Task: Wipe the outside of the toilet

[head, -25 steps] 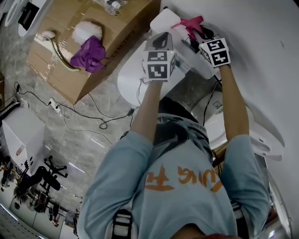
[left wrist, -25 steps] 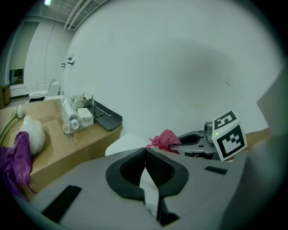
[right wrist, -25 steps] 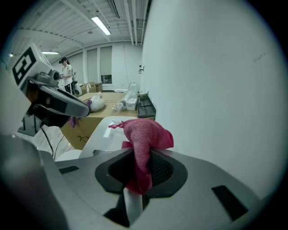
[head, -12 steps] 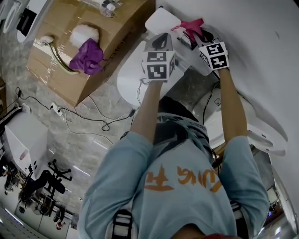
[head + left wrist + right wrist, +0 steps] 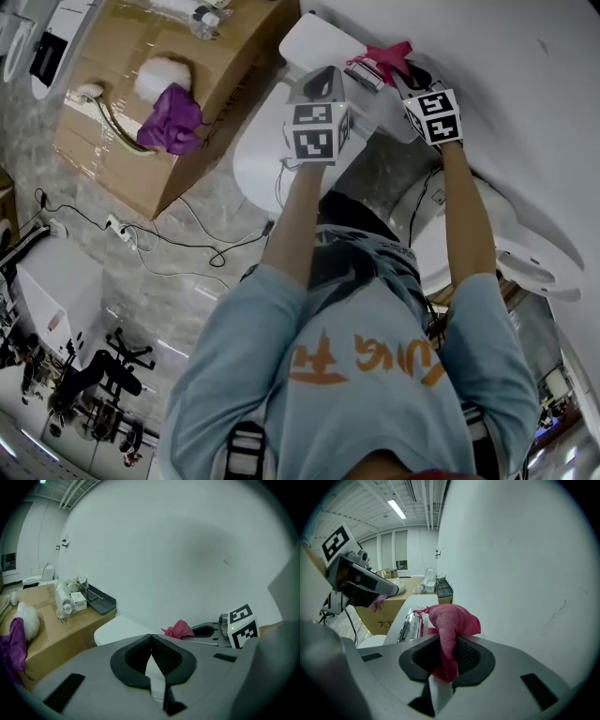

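right gripper (image 5: 447,654) pinching pink cloth (image 5: 452,620) over toilet tank (image 5: 314,42) | left gripper (image 5: 151,651) jaws pressed together, empty, near the tank | risk: bunched cloth may slip from the pinch if dragged hard across the tank

Both arms reached fwd, 2 grippers side by side, marker cubes facing up. L gripper (image 5: 321,98) hung over the white toilet (image 5: 255,167). R gripper (image 5: 401,77) sat just right of it, close to the wall (image 5: 506,84), w/ a pink cloth (image 5: 382,54) bunched at its front end, beside the tank lid (image 5: 314,39). Well left of L gripper: cardboard box (image 5: 112,150) w/ a purple rag (image 5: 171,120) and white fluff (image 5: 155,75) on top. Cables (image 5: 187,248) lay on the floor, back-left of L gripper. Another white fixture (image 5: 525,258) sat behind R gripper, beside the forearm.
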A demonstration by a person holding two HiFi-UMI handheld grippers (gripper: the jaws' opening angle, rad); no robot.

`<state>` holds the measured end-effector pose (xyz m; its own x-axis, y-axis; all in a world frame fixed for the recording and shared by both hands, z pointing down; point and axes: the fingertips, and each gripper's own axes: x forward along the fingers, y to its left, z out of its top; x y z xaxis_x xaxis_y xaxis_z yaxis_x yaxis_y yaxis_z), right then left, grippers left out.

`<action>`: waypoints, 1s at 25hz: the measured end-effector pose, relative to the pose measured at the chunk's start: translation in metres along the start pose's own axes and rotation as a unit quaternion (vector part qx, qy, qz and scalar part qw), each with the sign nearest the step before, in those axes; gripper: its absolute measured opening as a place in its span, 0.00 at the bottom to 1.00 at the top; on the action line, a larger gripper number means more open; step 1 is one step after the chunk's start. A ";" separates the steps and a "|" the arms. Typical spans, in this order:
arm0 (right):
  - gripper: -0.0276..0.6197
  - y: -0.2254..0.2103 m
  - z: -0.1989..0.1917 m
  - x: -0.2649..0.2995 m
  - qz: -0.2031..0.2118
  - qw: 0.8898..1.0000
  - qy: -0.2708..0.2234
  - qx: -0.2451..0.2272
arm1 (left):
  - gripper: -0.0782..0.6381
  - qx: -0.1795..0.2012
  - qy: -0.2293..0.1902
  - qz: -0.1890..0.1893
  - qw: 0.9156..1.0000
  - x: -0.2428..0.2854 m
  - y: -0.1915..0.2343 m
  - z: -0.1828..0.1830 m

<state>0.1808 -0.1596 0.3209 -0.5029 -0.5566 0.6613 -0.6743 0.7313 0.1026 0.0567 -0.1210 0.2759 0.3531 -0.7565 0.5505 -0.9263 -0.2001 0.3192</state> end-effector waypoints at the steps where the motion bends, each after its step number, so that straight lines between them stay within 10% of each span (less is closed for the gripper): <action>1: 0.18 -0.001 -0.003 -0.002 -0.002 1.000 0.000 0.003 | 0.15 0.000 0.000 -0.001 1.000 0.000 -0.001 -0.001; 25: 0.18 -0.008 -0.051 -0.060 -0.057 0.997 -0.006 0.048 | 0.15 0.004 0.013 -0.021 1.000 -0.017 -0.025 -0.026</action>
<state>0.2442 -0.1122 0.3177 -0.4254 -0.6389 0.6410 -0.7757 0.6223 0.1055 0.0773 -0.0867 0.2783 0.3944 -0.7307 0.5572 -0.9117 -0.2353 0.3367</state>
